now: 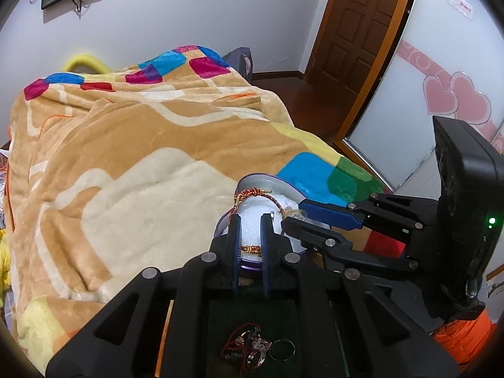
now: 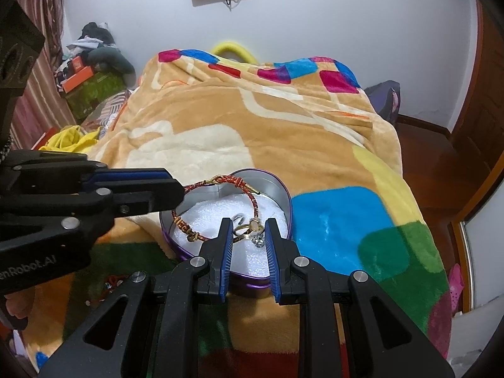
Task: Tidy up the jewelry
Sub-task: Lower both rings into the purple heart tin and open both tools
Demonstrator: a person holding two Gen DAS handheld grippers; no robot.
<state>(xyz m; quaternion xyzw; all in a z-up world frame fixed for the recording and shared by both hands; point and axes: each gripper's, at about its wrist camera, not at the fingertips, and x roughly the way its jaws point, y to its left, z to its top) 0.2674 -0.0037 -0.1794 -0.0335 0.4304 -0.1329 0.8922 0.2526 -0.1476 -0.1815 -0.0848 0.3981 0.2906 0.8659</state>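
Note:
A purple heart-shaped tin [image 2: 285, 201] lined with white foam sits on the bed blanket; it also shows in the left wrist view [image 1: 293, 189]. A red-and-gold braided bracelet [image 2: 252, 197] drapes over the tin's rim and foam, and shows in the left wrist view [image 1: 252, 193] too. Rings [image 2: 250, 228] with a clear stone lie on the foam between my right gripper's fingers. My right gripper [image 2: 249, 231] is open over the tin. My left gripper [image 1: 250, 225] is open over the tin's near edge, straddling the bracelet. Loose jewelry [image 1: 252, 348] lies below it.
The tan patterned blanket [image 2: 283, 119] covers the bed. A wooden door [image 1: 362, 22] and a sliding panel with pink hearts [image 1: 441, 100] stand on the right. Clothes and boxes [image 2: 91, 75] are piled at the far left by the wall.

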